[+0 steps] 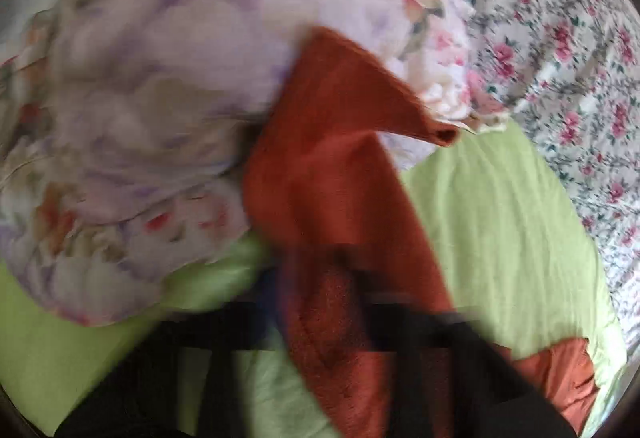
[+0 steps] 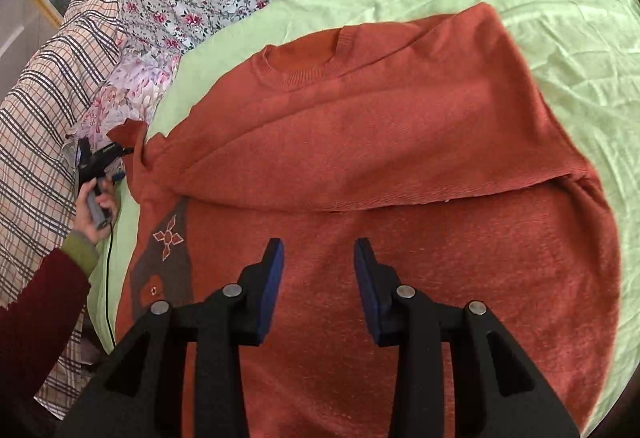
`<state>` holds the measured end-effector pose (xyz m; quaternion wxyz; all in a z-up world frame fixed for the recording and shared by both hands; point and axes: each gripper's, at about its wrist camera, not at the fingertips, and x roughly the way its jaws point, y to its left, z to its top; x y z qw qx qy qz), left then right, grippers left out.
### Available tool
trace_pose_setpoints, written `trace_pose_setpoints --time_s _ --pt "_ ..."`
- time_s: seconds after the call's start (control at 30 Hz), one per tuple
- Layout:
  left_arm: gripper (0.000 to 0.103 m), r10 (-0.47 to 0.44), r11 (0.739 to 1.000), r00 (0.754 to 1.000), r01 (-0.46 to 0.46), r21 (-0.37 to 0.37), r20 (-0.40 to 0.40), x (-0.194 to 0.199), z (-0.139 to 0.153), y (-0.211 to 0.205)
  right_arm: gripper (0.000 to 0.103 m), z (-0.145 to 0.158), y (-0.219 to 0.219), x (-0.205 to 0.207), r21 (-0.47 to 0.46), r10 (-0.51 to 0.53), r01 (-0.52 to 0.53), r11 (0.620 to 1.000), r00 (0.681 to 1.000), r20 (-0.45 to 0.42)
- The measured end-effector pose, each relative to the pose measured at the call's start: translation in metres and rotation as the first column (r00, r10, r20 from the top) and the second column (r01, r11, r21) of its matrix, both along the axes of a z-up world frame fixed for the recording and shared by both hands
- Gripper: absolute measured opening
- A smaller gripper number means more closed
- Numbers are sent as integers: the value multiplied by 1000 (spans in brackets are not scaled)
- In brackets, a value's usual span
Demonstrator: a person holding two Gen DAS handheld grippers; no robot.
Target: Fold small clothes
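Sweater (image 2: 380, 157), no legible writing

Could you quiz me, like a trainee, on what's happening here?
1. True or false: the right gripper is open.
2. What does the left gripper hold? A) pillow B) sweater C) cable
3. What colour sheet lies under the sweater?

Key: 1 true; 2 B, it pinches the sweater's sleeve; 3 green.
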<state>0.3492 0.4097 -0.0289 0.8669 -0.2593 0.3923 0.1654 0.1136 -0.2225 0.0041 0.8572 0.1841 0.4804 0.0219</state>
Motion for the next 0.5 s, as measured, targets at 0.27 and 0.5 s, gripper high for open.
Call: trace_pose_setpoints --time_s 0.27,0.5 --pt "3 -156 986 965 140 91 212 -46 72 -88 38 12 0 -11 14 -15 14 1000 999 44" --pt "3 -426 904 842 412 115 329 -87 117 -232 38 25 -12 -28 43 -52 49 998 995 80"
